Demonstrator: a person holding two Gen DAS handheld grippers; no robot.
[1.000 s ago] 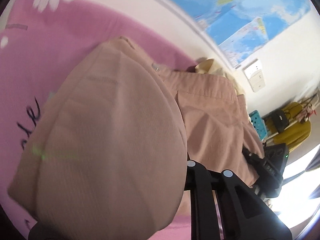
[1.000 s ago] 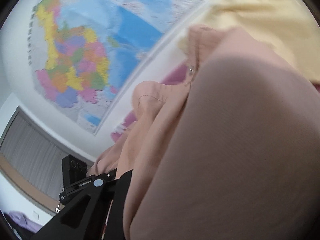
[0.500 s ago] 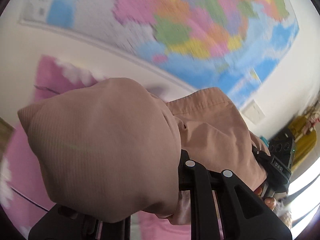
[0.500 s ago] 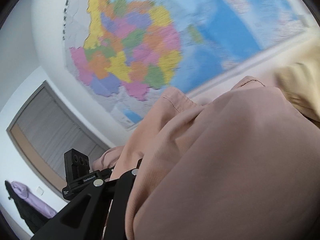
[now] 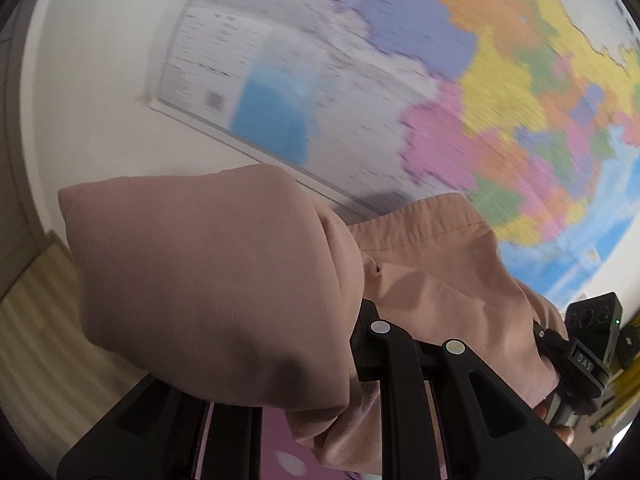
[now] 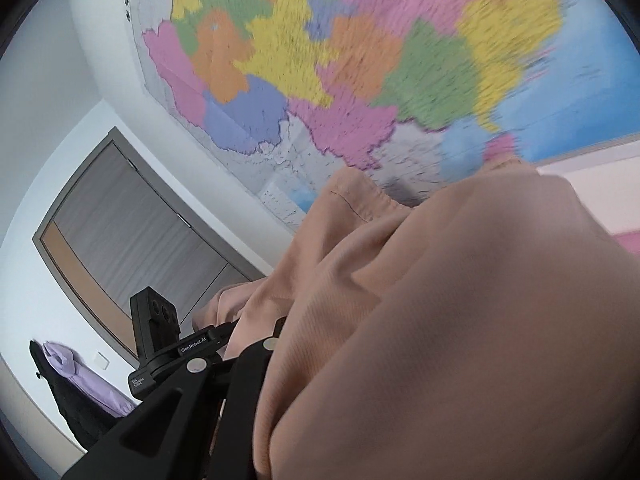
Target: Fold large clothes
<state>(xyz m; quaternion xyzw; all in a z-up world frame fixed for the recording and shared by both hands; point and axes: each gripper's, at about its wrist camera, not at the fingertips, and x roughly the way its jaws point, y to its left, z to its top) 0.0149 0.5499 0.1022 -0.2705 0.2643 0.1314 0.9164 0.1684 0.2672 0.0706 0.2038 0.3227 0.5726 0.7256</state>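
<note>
A large dusty-pink garment hangs lifted in the air between both grippers and fills much of each view; it also shows in the right wrist view. My left gripper is shut on a bunched edge of the garment, its fingertips buried in cloth. My right gripper is shut on another edge, cloth draped over its fingers. The right gripper's body shows at the far right of the left wrist view; the left gripper's body shows in the right wrist view.
A big coloured wall map fills the background on a white wall. A pink bed sheet shows below the garment. A grey-brown door and hanging purple and black clothes stand at the left.
Both grippers have risen and tilted upward with the garment. The pink sheet has dropped almost out of view and the wall map now fills the background.
</note>
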